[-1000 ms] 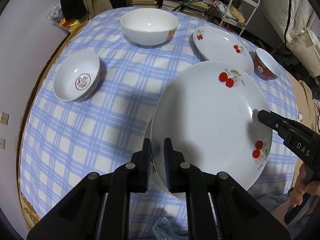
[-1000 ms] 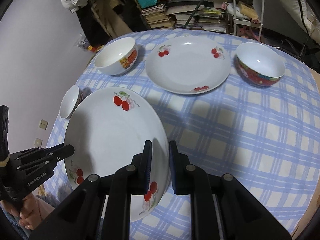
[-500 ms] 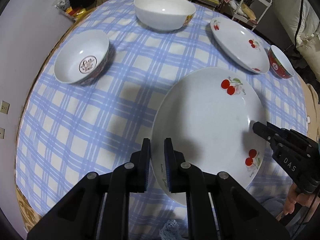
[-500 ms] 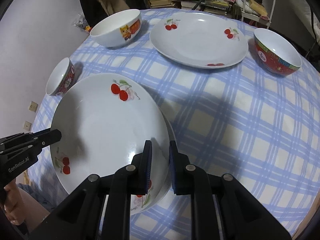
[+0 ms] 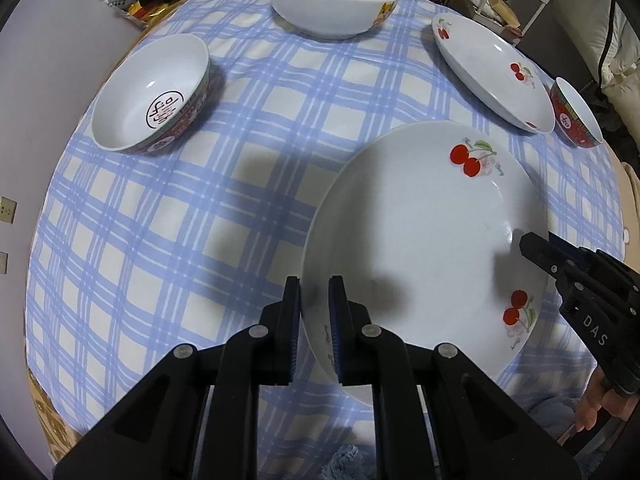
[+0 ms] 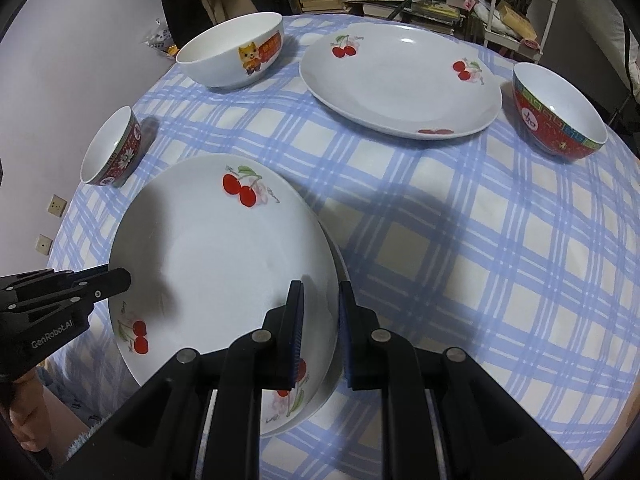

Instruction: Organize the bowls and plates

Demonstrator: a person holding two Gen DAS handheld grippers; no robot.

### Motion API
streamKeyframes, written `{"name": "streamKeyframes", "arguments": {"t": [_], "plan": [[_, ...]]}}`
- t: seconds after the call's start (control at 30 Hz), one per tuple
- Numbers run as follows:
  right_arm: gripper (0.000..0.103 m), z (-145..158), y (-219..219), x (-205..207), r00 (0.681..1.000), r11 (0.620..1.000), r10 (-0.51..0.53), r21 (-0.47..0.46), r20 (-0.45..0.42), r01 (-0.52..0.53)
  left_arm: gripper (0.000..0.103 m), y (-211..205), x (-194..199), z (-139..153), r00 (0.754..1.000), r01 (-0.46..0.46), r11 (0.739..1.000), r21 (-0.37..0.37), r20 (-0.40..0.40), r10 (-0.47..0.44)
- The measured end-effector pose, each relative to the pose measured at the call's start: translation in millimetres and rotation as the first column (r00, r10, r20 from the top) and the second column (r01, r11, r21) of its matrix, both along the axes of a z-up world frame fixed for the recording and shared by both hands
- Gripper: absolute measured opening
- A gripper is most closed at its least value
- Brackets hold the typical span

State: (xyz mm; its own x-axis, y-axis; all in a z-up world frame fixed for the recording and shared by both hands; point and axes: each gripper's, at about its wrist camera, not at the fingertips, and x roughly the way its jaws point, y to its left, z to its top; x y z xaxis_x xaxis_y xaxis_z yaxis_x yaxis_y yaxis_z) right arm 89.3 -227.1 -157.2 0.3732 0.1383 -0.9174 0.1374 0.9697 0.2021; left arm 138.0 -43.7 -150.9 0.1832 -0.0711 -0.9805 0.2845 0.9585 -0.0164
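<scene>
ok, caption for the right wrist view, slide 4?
Both grippers hold a cherry plate by opposite rims over a second plate on the checked cloth.

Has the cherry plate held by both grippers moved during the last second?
Yes. The cherry plate has come down onto another plate whose rim shows beneath it, and both lie on the checked tablecloth.

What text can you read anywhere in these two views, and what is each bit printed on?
"DAS": white letters on the right gripper body, cut off by the frame edge.
"GenRobot.AI": on the left gripper body.
Round black character mark inside the small red bowl: not legible to me.
Character on the red bowl wall: unreadable.
Fine script beside the cherries on the held plate: too small.
</scene>
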Motion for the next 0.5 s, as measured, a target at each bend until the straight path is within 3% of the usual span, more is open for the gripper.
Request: {"name": "streamKeyframes", "arguments": {"t": [0.17, 0.5], "plan": [[0.018, 1.6, 3.1, -3.1, 1.000, 0.999, 0.007, -0.049, 0.001, -0.007, 0.012, -2.1, -0.2, -9.9, 0.999, 0.007, 1.000, -0.004, -0.035, -0.007], [0.018, -0.3, 0.9, -1.1, 1.000, 0.999, -0.004, -0.047, -0.003, 0.003, 0.012, -3.5, -0.6, -14.6, 1.000, -0.004, 1.000, 0.002, -0.027, 0.004]]}}
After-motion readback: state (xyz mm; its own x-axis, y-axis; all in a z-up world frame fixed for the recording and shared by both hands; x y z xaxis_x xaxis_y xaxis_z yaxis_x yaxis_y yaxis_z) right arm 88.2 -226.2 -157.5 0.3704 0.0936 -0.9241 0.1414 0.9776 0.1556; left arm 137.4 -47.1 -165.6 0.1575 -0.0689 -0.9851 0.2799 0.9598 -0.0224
